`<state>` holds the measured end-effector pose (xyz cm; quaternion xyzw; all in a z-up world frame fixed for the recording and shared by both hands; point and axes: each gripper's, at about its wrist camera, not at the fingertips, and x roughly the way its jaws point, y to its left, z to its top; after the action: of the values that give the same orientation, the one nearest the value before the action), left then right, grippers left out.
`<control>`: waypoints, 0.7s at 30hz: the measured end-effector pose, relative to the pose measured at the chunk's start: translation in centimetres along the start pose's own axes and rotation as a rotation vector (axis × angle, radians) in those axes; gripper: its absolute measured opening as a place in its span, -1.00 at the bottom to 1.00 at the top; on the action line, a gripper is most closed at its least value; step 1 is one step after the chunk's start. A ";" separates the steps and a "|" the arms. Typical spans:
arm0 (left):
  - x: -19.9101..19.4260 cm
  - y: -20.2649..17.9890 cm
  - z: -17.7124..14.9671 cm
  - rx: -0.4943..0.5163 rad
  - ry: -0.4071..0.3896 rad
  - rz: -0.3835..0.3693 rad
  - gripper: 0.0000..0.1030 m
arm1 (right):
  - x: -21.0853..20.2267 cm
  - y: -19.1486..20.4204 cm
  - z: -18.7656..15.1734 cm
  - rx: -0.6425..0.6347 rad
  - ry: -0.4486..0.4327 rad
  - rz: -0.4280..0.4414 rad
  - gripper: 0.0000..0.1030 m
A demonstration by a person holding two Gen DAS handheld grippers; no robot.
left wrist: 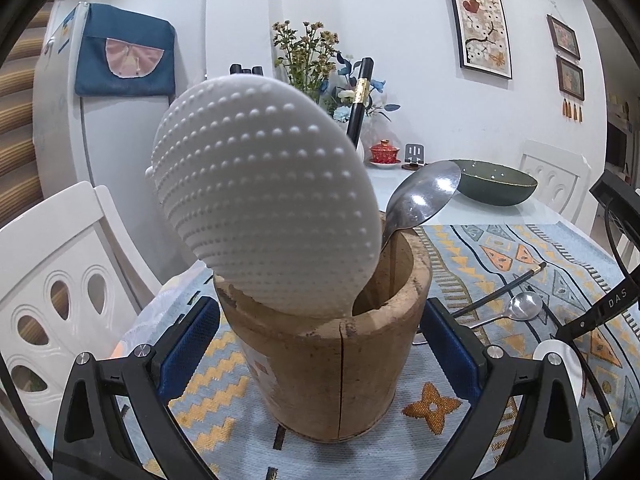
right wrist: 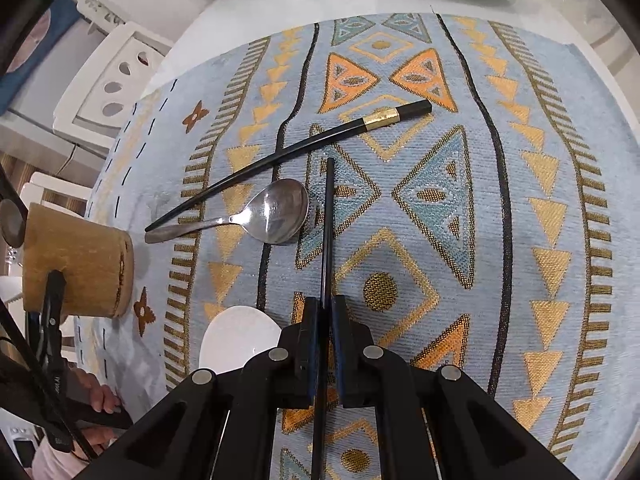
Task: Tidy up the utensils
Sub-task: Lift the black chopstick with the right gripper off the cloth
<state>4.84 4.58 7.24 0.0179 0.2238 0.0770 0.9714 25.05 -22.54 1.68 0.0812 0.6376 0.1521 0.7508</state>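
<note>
A wooden utensil holder (left wrist: 332,364) stands on the patterned mat between the pads of my left gripper (left wrist: 320,344), which press on its sides. In it stand a white dotted rice paddle (left wrist: 264,196), a metal spoon (left wrist: 424,196) and a black chopstick with a gold band (left wrist: 360,100). My right gripper (right wrist: 327,312) points down at the mat, shut on a thin black chopstick (right wrist: 329,216). Beyond it on the mat lie a second black chopstick (right wrist: 288,152), a metal spoon (right wrist: 276,212) and a white spoon (right wrist: 240,336). The holder (right wrist: 80,264) is at the left there.
The mat (right wrist: 460,240) covers the near part of a white table. At the back stand a dark green bowl (left wrist: 496,184), a red lidded cup (left wrist: 385,152) and a vase of flowers (left wrist: 308,60). White chairs (left wrist: 60,280) flank the table. A hand (right wrist: 100,400) shows at lower left.
</note>
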 end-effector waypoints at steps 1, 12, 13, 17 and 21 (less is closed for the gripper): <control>0.0 0.1 0.0 -0.001 0.001 -0.001 0.95 | 0.0 -0.2 0.0 0.011 -0.004 0.011 -0.92; 0.1 0.3 0.1 -0.010 0.001 -0.002 0.95 | 0.0 -1.5 -0.2 0.084 -0.018 0.085 -0.92; 0.1 0.3 0.1 -0.010 0.001 -0.003 0.95 | 0.0 -1.3 -0.3 0.075 -0.027 0.076 -0.92; 0.1 0.3 0.0 -0.009 0.001 -0.002 0.95 | -0.1 -0.7 -0.2 0.054 -0.016 0.040 -0.93; 0.1 0.3 0.0 -0.011 0.002 -0.003 0.95 | -0.5 -0.5 -0.4 0.055 -0.007 0.060 -0.91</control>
<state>4.89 4.89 7.26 0.0124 0.2245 0.0766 0.9714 24.61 -23.15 1.89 0.1213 0.6361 0.1564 0.7458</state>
